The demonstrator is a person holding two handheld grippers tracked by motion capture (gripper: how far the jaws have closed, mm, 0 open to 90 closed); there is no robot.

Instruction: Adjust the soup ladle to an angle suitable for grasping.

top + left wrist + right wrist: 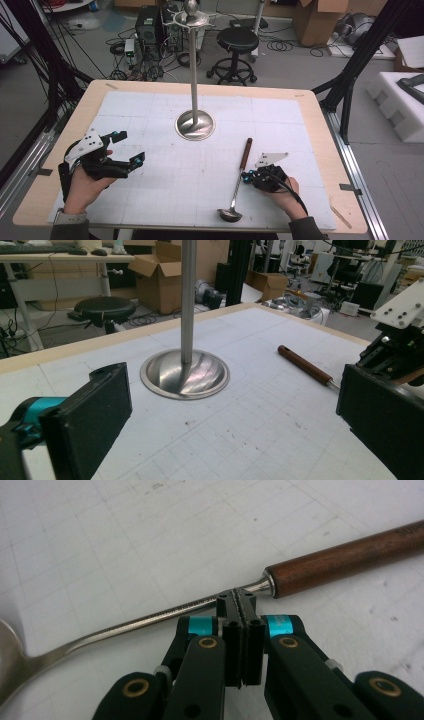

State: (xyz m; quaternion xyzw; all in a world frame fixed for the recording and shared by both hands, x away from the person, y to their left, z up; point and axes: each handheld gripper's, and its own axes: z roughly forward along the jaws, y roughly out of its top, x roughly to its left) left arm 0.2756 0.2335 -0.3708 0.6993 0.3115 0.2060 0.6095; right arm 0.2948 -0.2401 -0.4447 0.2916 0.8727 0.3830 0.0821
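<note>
Right gripper view looks along the right gripper (242, 600), whose jaws are clenched together with nothing between them; their tips sit at the metal shaft of a ladle (320, 566), just short of where the shaft enters the brown wooden handle. From these jaws the ladle lies directly ahead and crosswise: handle running off to one side, thin shaft trailing to the other toward the bowl at the frame's edge. Whether the tips actually touch the shaft or hover just above it cannot be told. High view shows the ladle (239, 175) flat on the surface, its long axis running from the bowl at the near edge away toward the stand (195, 124), with the right gripper (245, 175) pressed in at its side near the handle joint. The right hand (285, 192) lies low, wrist near the surface, jaws pointing across toward the ladle. The left gripper (131, 148) is well apart from the ladle, held above the surface by the left hand (87, 187), its jaws released and wide with nothing between them; seen from them, the ladle handle (305, 365) lies ahead and off to one side, beyond the stand's round base. So the right hand is far nearer; to take the ladle its jaws would first need to part around the shaft.
</note>
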